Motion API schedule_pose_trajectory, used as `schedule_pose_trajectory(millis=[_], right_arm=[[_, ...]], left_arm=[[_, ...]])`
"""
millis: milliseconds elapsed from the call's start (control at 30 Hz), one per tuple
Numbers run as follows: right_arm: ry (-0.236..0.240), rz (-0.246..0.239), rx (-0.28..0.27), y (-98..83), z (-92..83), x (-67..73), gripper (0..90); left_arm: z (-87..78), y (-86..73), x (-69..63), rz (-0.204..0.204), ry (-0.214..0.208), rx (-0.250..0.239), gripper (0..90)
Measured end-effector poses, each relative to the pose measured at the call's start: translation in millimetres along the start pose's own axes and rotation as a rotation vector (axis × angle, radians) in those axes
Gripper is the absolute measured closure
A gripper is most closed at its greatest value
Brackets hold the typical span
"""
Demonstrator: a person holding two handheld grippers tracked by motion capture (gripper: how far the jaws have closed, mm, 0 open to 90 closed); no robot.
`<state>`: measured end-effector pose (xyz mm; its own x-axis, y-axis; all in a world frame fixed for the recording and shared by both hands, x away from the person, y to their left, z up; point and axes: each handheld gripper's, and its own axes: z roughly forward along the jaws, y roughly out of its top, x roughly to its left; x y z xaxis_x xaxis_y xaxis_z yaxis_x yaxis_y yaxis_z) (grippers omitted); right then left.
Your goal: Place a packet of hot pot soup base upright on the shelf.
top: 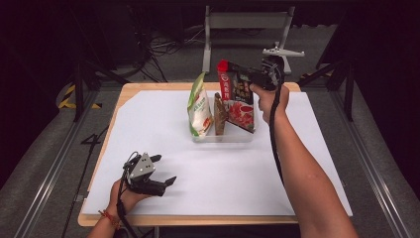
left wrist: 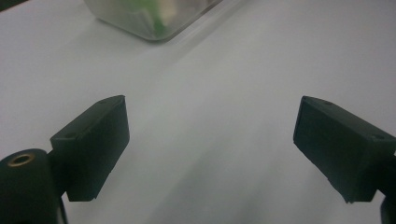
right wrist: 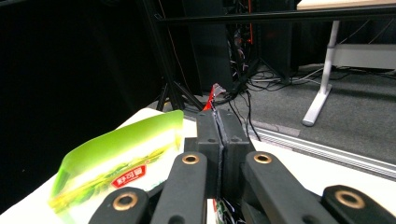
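Note:
A red and black snack packet (top: 241, 101) stands tilted in the right part of a clear plastic container (top: 225, 136). My right gripper (top: 251, 78) is shut on the packet's top edge; in the right gripper view its jaws press together at the gripper tip (right wrist: 218, 122), and a red corner of the packet (right wrist: 213, 93) pokes out beyond them. A green and white bag (top: 199, 106) (right wrist: 119, 161) stands upright in the container's left part, with a thin brown packet (top: 219, 115) in between. My left gripper (top: 165, 169) (left wrist: 210, 119) rests open on the white sheet, with nothing between its jaws.
A white sheet (top: 208, 168) covers the wooden table (top: 124, 89). A corner of the clear container (left wrist: 149, 21) lies ahead of the left gripper. Beyond the table's far edge are a grey metal stand (top: 245, 22), cables and dark floor.

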<state>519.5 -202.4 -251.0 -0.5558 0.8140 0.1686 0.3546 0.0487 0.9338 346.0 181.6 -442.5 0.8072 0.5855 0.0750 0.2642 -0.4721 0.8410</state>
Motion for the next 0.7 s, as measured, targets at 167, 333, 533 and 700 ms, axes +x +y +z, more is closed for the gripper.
schedule_pose_trajectory(millis=[167, 333, 533, 700], right_arm=[[0.0, -0.008, 0.005, -4.4, 8.9, -0.4, 89.0], [0.009, -0.041, -0.008, -9.8, 12.0, 4.2, 88.9], [0.024, -0.044, -0.011, -20.5, 11.2, 0.9, 88.7], [0.035, -0.058, -0.028, -27.4, 6.0, -1.9, 88.7]], left_arm=[[-0.1, -0.1, 0.1, 0.0, 0.0, 0.0, 11.3], [0.0, -0.1, 0.1, 0.002, -0.001, 0.0, 11.3], [0.7, 0.2, -0.6, 0.004, -0.002, 0.002, 11.3], [1.2, 0.3, -0.1, 0.002, 0.0, 0.008, 11.3]])
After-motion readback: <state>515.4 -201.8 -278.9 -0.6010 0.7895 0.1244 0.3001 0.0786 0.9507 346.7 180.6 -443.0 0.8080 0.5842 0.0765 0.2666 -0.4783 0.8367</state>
